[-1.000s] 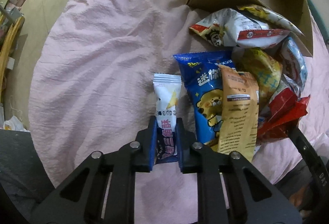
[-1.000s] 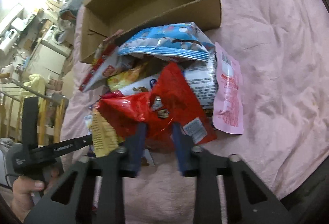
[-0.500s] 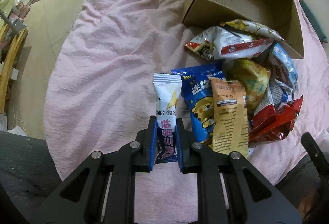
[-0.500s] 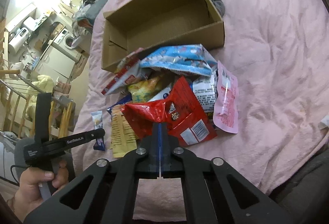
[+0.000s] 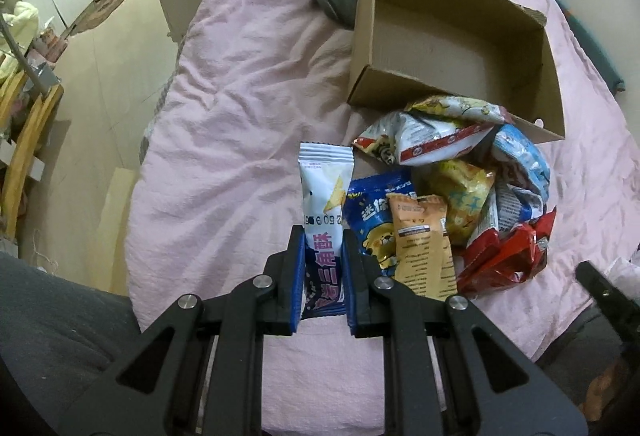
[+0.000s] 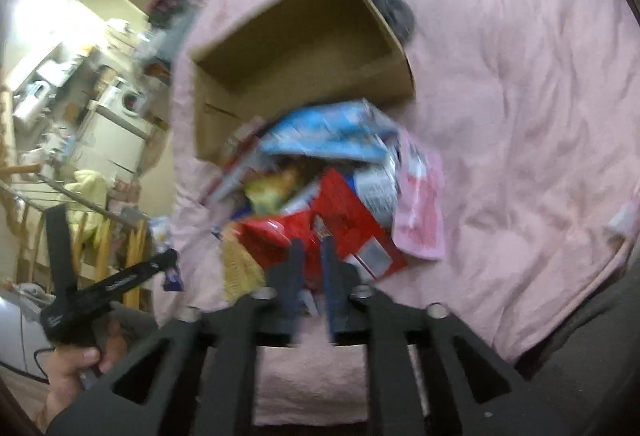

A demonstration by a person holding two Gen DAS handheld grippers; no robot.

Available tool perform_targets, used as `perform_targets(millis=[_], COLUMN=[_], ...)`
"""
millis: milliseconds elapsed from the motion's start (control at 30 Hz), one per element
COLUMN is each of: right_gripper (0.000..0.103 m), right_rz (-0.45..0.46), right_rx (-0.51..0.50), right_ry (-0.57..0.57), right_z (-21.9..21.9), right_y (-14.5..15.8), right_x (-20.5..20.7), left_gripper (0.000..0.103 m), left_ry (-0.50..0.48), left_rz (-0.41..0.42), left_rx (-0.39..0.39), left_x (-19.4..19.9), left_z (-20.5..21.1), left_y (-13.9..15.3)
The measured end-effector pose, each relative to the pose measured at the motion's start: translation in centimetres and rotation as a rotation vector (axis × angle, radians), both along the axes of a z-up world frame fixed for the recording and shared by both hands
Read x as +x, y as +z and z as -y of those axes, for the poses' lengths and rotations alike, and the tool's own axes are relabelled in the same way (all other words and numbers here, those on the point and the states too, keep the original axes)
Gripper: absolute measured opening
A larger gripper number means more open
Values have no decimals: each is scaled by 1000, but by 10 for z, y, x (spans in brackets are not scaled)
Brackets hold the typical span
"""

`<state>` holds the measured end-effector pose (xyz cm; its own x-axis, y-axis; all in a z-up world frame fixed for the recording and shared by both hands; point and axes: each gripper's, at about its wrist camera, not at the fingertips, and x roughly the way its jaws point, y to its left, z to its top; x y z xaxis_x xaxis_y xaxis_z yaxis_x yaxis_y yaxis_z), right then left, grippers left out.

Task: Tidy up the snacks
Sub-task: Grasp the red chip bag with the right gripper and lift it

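In the left wrist view, a white and blue snack packet (image 5: 323, 232) was seen clamped upright in the left hand-held gripper (image 5: 323, 272), lifted clear of the snack pile (image 5: 452, 196) on the bed (image 5: 248, 116), presumably for sorting into the empty cardboard box (image 5: 448, 48).

In the blurred right wrist view, the right hand-held gripper (image 6: 313, 276) was seen opening just above a red packet (image 6: 344, 224), nothing being pressed between its jaws.
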<state>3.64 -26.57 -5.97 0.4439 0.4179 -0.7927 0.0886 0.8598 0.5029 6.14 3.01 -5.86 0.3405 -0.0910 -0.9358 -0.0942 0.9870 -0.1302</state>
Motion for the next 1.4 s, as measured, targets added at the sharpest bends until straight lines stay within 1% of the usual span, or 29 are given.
perform_targets(millis=[33, 67, 100, 167, 200, 233, 300, 367, 400, 433, 467, 500, 533, 567, 633, 667, 733, 767, 800, 967, 1067, 1133, 1267, 1300, 1333, 1367, 1400], right_gripper=[73, 83, 87, 87, 87, 87, 87, 87, 84, 76, 69, 60, 48, 44, 23, 21, 13, 12, 2, 0, 0, 0, 0, 6, 15, 27, 60], right_rz=[-10, -7, -2, -4, -16, -37, -52, -64, -67, -62, -50, -50, -44, -33, -17, -12, -4, -1, 5, 54, 58, 79, 65, 52, 26, -2, -14], right_rx=[-3, -14, -35, -130, -162, -185, -197, -243, -263, -278, -265, -257, -262, -262, -238, -227, -188, -178, -173, -153, -144, -151, -150, -149, -140, -146, -145], right_ry=[12, 24, 31, 77, 97, 117, 147, 169, 178, 185, 193, 197, 196, 200, 208, 211, 211, 211, 209, 198, 189, 186, 181, 175, 167, 163, 165], right_z=[-3, -7, -11, -27, -34, -42, -52, -63, -66, -68, -68, -68, -66, -65, -59, -56, -48, -46, -45, -35, -30, -29, -28, -27, -26, -26, -26], right_y=[-5, -8, -10, -16, -20, -27, -35, -44, -48, -50, -50, -50, -48, -46, -39, -37, -32, -29, -25, -6, -5, -2, -2, -4, -8, -13, -15], right_x=[3, 5, 6, 13, 18, 25, 33, 40, 43, 44, 44, 44, 42, 41, 36, 35, 29, 26, 23, 8, 4, 1, 0, 2, 5, 9, 11], left_gripper=[14, 14, 14, 14, 14, 14, 14, 14, 14, 14, 14, 14, 14, 14, 14, 14, 14, 14, 14, 14, 14, 14, 14, 14, 14, 14, 14], left_ry=[0, -2, -5, -8, -7, -8, -11, -17, -21, -23, -23, -22, -19, -18, -16, -17, -22, -25, -27, -28, -22, -18, -19, -20, -21, -22, -22], left_rz=[-4, -7, -10, -18, -21, -25, -27, -24, -21, -17, -14, -12, -11, -11, -11, -9, -4, -1, 3, 15, 15, 17, 22, 21, 21, 20, 18], left_rx=[-2, -2, -3, -8, -12, -18, -21, -18, -16, -13, -11, -11, -12, -14, -21, -21, -20, -17, -13, 2, 12, 16, 22, 22, 24, 26, 24], left_x=[0, 1, 2, 7, 7, 8, 8, 8, 8, 7, 7, 6, 6, 6, 6, 6, 6, 6, 6, 4, 4, 5, 4, 5, 4, 4, 4], left_z=[0, 0, 1, 1, 2, 3, 4, 5, 5, 5, 5, 4, 3, 3, 3, 4, 6, 6, 7, 7, 6, 5, 5, 5, 5, 5, 5], left_y=[-3, -6, -10, -20, -22, -24, -26, -27, -27, -26, -26, -25, -25, -25, -25, -24, -24, -23, -22, -21, -22, -21, -21, -21, -21, -22, -22])
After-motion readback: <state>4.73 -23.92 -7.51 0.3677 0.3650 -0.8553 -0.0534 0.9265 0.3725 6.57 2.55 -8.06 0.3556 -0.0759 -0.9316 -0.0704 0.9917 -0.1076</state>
